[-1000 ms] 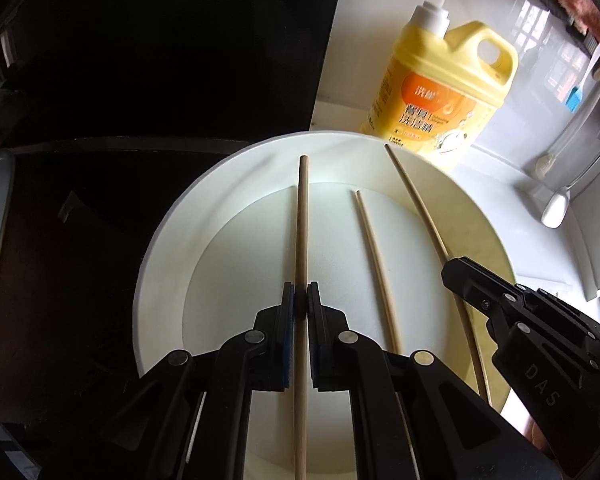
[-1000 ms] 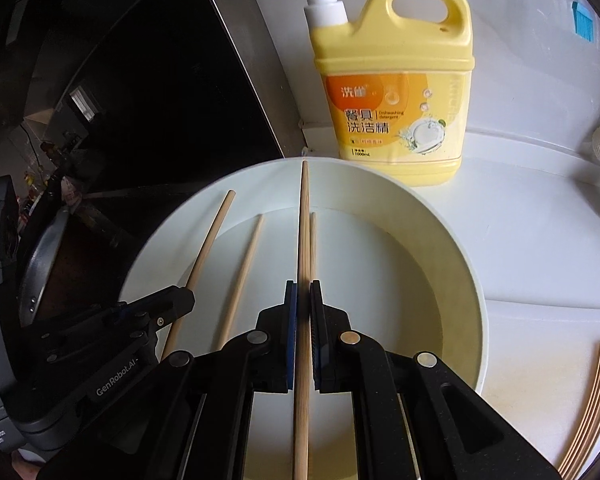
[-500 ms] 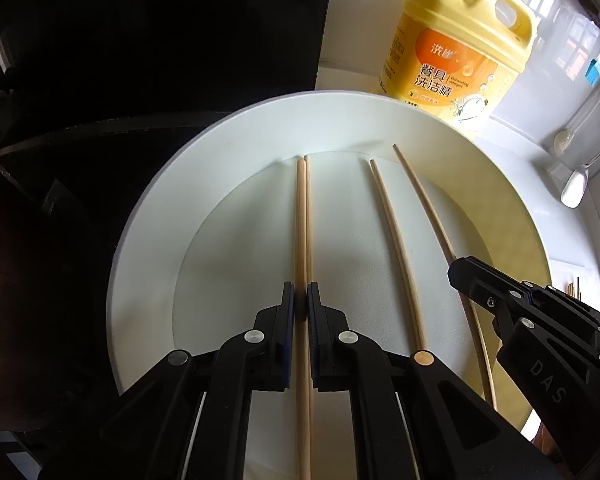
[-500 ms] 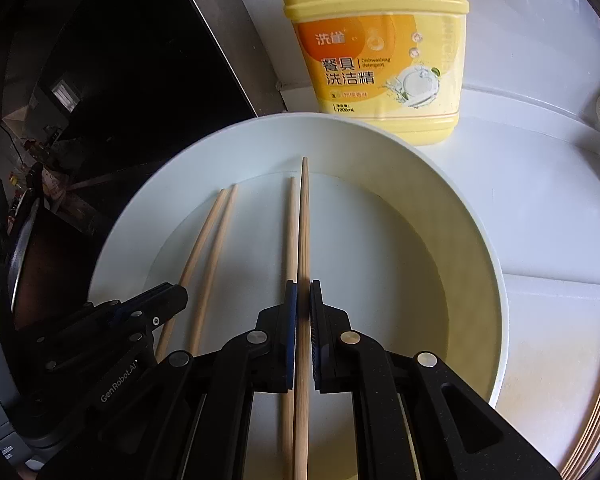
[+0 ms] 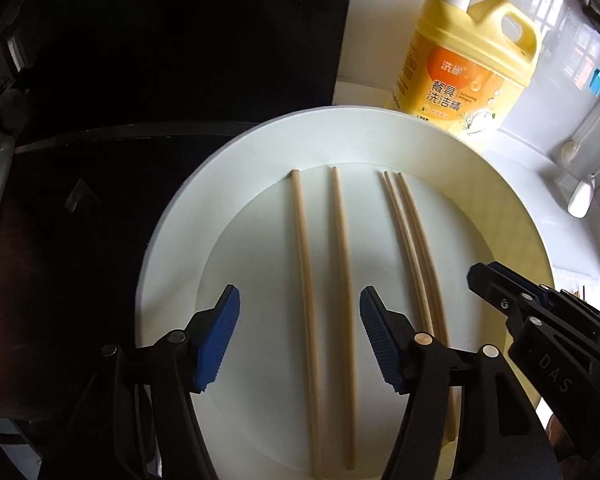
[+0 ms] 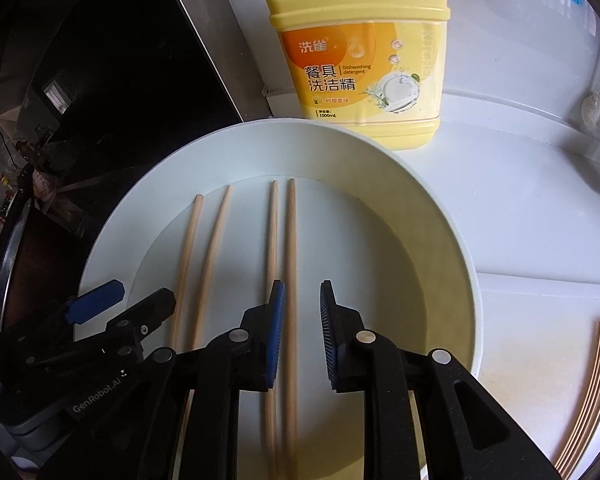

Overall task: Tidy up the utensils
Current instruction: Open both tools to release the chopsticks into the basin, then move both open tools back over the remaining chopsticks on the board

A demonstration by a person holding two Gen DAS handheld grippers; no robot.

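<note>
Wooden chopsticks, four, lie flat in a round white plate [image 5: 172, 240]; long axes run away from both cameras toward a yellow detergent jug [image 5: 466, 60] standing behind the rim. Left to right in the left wrist view: left pair [image 5: 324, 280], sticks slightly apart; right pair [image 5: 414, 240], sticks nearly touching.

Left claw [image 5: 300, 340]: jaws opening, already wide, ribbed blue pads clear of the left pair lying between them.

Right claw [image 6: 302, 332]: jaws opening, gap narrow; the right stick of the right pair passes beside the left pad. Contact: cannot tell.

Left view only: white long-handled utensil [image 5: 580, 200] at far right, dark glossy surface at left. Right view only: bundle of thin sticks [image 6: 588, 392] on the white counter [image 6: 520, 208], jug label with a plate picture.

Sticks round, smooth, pale tan. Plate glossy, shallow raised rim.
</note>
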